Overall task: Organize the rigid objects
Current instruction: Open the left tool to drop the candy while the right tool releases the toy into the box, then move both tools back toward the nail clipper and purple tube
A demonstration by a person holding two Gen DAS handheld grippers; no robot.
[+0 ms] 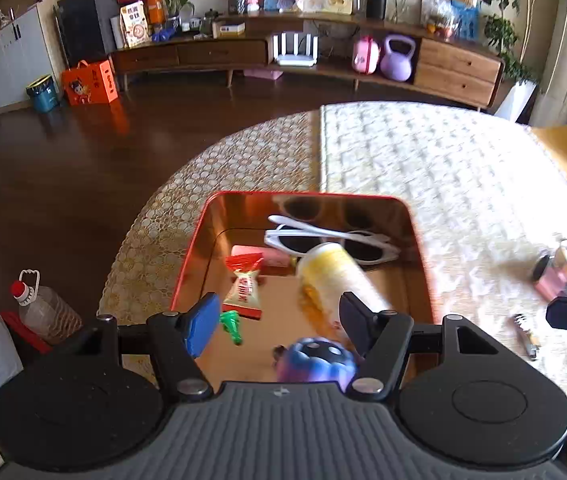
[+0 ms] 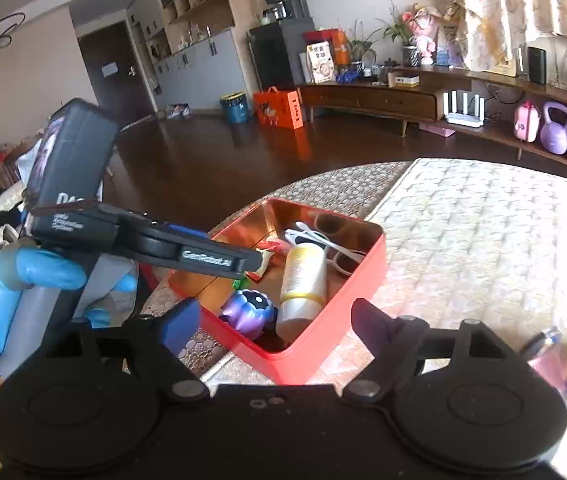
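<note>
1. The desk (image 1: 423, 168) is covered with a lace-patterned cloth; its far left part looks darker and golden, the rest pale cream in bright light.
2. A red tin box (image 1: 203, 248) with a shiny coppery inside stands on the desk near its left edge, open at the top.
3. To the right of the box, well apart from it, a small pink jar (image 1: 559, 268) with a dark cap lies on the cloth, blurred.
4. Nearer the camera and right of the box lies a small thin metal object (image 1: 525, 336); what it is cannot be told.
5. In the right wrist view the same box (image 2: 335, 344) sits on the cloth, with the pink jar (image 2: 555, 360) at the lower right.
</note>
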